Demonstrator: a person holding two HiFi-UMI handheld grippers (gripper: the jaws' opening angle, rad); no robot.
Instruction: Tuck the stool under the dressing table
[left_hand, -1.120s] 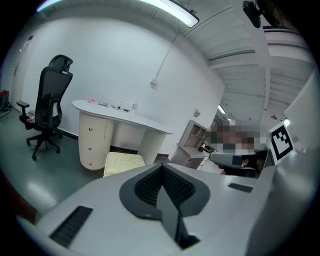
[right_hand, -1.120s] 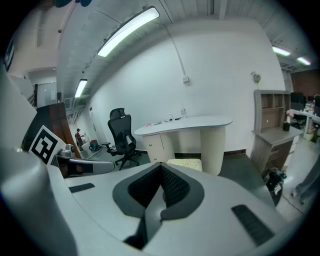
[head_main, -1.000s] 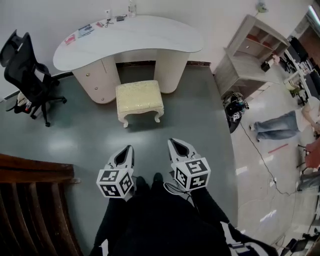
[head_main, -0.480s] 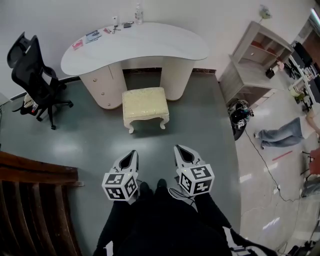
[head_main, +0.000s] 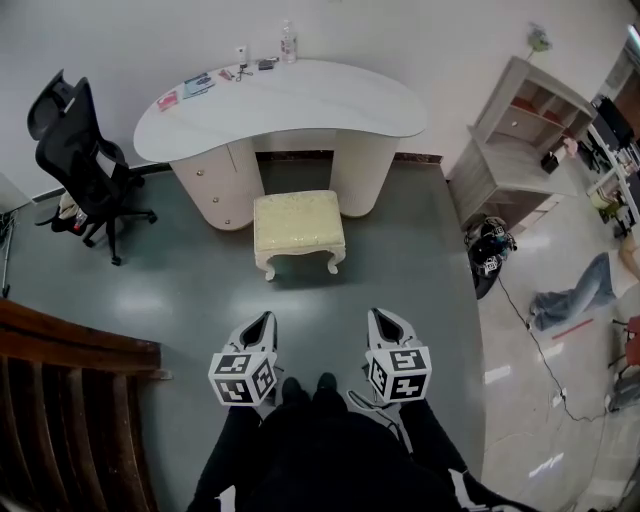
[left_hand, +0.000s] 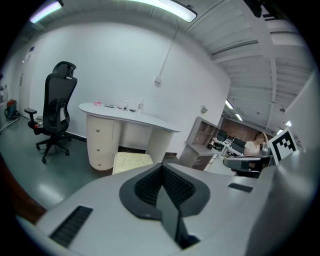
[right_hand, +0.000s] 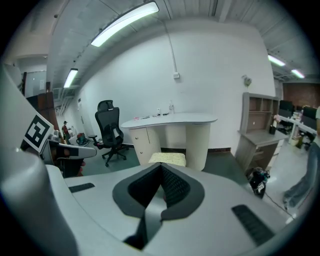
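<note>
- Your left gripper (head_main: 262, 320) had its jaws pressed together with nothing between them.
- Your right gripper (head_main: 385, 316) was likewise closed tip to tip and held nothing.
- Both grippers hung side by side low in front of your legs, above the grey-green floor (head_main: 180, 290) and pointing forward.
- The stool (head_main: 298, 222) stood on the floor well ahead of both grippers, roughly on the line between them, and neither touched it.
- Its cream cushion sat just in front of the knee gap of the dressing table (head_main: 300, 95), between the drawer pedestal and the right leg, and was not under the top.
- A bottle (head_main: 289, 42) and some small items lay at the table's back edge.
- A black office chair (head_main: 85, 160) stood to the table's left, and a shelf unit (head_main: 520, 130) to its right.
</note>
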